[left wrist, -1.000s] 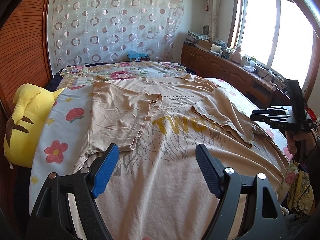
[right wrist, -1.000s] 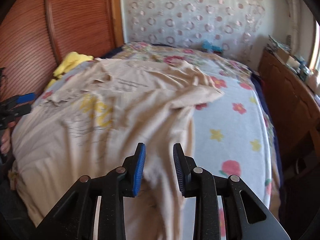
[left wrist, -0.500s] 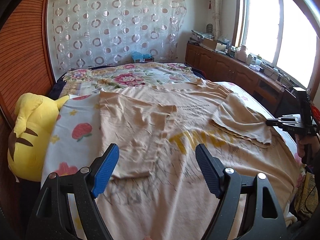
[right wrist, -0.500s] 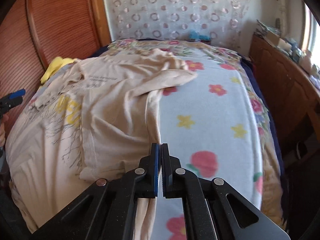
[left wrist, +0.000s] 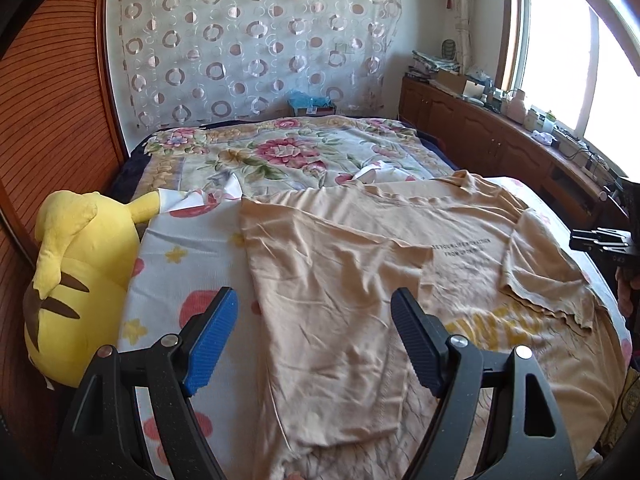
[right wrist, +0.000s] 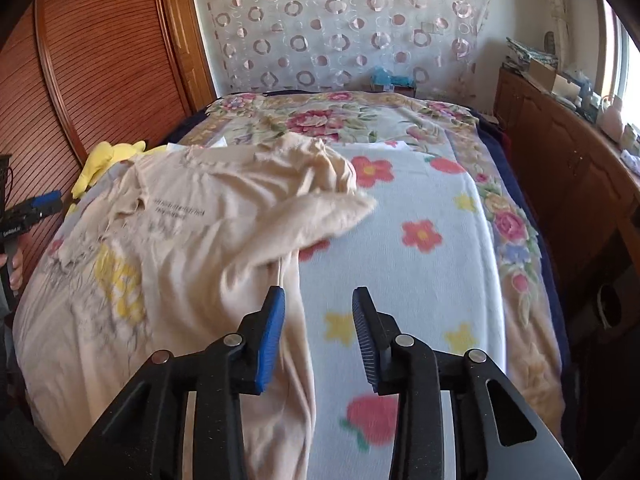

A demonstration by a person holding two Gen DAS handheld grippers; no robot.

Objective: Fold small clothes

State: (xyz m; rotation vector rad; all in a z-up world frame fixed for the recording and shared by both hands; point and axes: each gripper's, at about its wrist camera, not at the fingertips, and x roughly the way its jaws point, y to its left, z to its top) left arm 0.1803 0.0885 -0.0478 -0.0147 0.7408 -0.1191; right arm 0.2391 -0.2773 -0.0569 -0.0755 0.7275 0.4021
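A beige T-shirt (left wrist: 460,240) with yellow letters lies spread on the bed, its left side panel (left wrist: 328,304) and right sleeve (left wrist: 548,280) folded inward. My left gripper (left wrist: 314,340) is open and empty, hovering above the folded left panel. My right gripper (right wrist: 319,332) is open and empty above the shirt's right edge (right wrist: 292,280), where cloth meets the blanket. The shirt (right wrist: 180,240) fills the left half of the right wrist view. The right gripper also shows at the far right of the left wrist view (left wrist: 600,240).
A yellow plush toy (left wrist: 76,280) lies at the bed's left edge by the wooden headboard (left wrist: 48,120). A flowered blanket (right wrist: 420,240) covers the bed. A wooden cabinet (left wrist: 500,136) with clutter runs under the window on the right.
My right gripper closed on the shirt's right side, carried it inward, then opened and let go. My left gripper stayed open and moved forward and left over the folded panel.
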